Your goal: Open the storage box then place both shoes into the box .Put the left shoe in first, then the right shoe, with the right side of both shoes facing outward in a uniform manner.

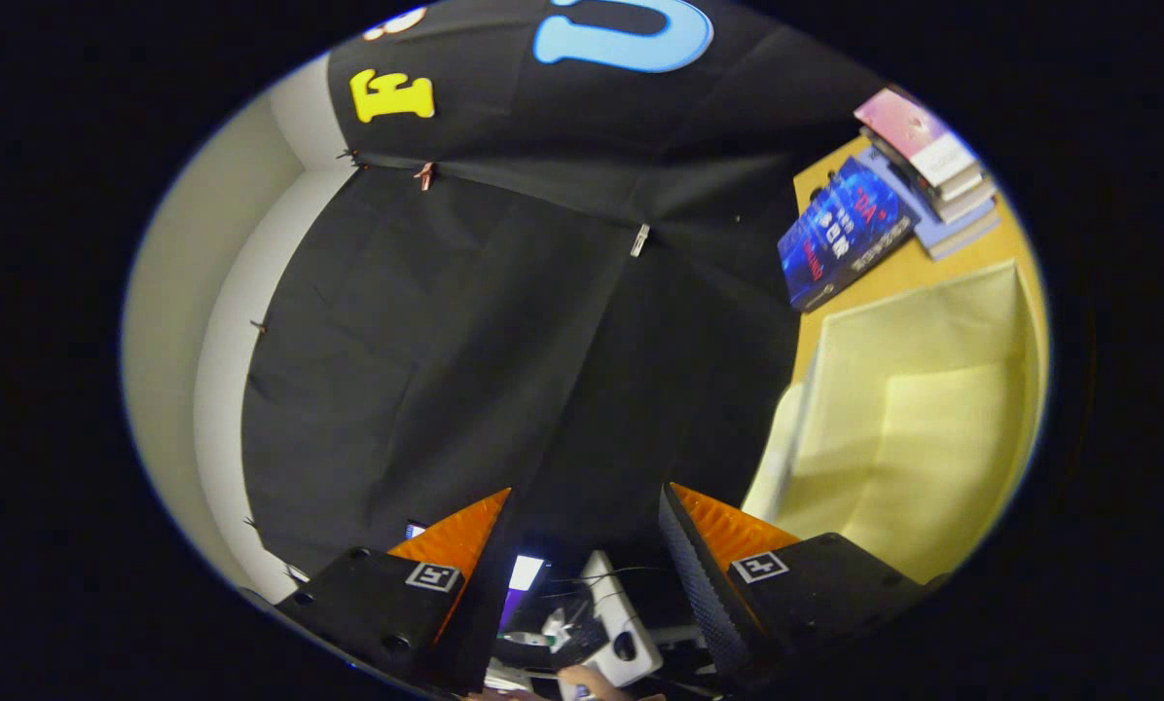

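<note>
Tongs point(582, 545) are held wide apart, gripping nothing, aimed at black cloth. The pale yellow fabric storage box point(918, 438) lies at lower right on the wooden desk point(942, 268). Shoes cannot be made out; a misjudged approach could shove the box.

- The gripper view rode on the gripper point(587, 506) and looked out past its spread, empty fingers.
- It was rolled sideways, facing the booth's black cloth wall point(465, 321) from close by.
- The table point(893, 268) stood on edge alongside.

Wooden table point(898, 273): pale yellow cloth point(918, 438), blue book point(840, 234), stacked books point(932, 166) on top
</note>
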Motion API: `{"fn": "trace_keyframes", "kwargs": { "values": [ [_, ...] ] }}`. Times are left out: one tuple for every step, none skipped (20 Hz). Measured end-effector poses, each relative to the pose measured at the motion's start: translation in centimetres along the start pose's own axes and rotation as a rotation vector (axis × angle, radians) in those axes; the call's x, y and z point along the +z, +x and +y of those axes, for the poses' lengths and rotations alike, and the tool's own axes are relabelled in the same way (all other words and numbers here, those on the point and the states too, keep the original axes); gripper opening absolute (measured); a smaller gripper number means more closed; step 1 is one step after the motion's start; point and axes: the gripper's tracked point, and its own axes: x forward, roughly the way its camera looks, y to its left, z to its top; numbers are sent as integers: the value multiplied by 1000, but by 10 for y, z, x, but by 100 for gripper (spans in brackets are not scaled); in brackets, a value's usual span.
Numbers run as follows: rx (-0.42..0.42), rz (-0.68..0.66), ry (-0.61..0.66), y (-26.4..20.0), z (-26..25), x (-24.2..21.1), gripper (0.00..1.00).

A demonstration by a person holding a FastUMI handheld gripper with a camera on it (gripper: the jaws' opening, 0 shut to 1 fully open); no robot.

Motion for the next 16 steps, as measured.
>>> {"fn": "trace_keyframes", "kwargs": {
  "values": [
    [-38, -16, -59, -15, -10, 4, 86],
    [-75, -31, -116, -31, -19, 8, 88],
    [-118, -51, -169, -49, -28, 14, 91],
    [-157, -71, -214, -66, -37, 20, 95],
    [-197, -92, -249, -87, -43, 27, 96],
    [-242, -110, -279, -107, -51, 33, 96],
    [-291, -123, -299, -127, -61, 38, 96],
    [-346, -125, -317, -147, -72, 42, 96],
    [-401, -124, -333, -168, -86, 46, 97],
    [-451, -121, -344, -187, -99, 48, 97],
    [-501, -123, -349, -209, -109, 51, 97],
    [-557, -129, -344, -228, -123, 54, 97],
    [-611, -132, -335, -246, -140, 57, 98],
    [-671, -135, -327, -264, -157, 57, 98],
    [-737, -138, -319, -282, -175, 58, 97],
    [-800, -137, -310, -300, -195, 56, 98]
  ]
}}
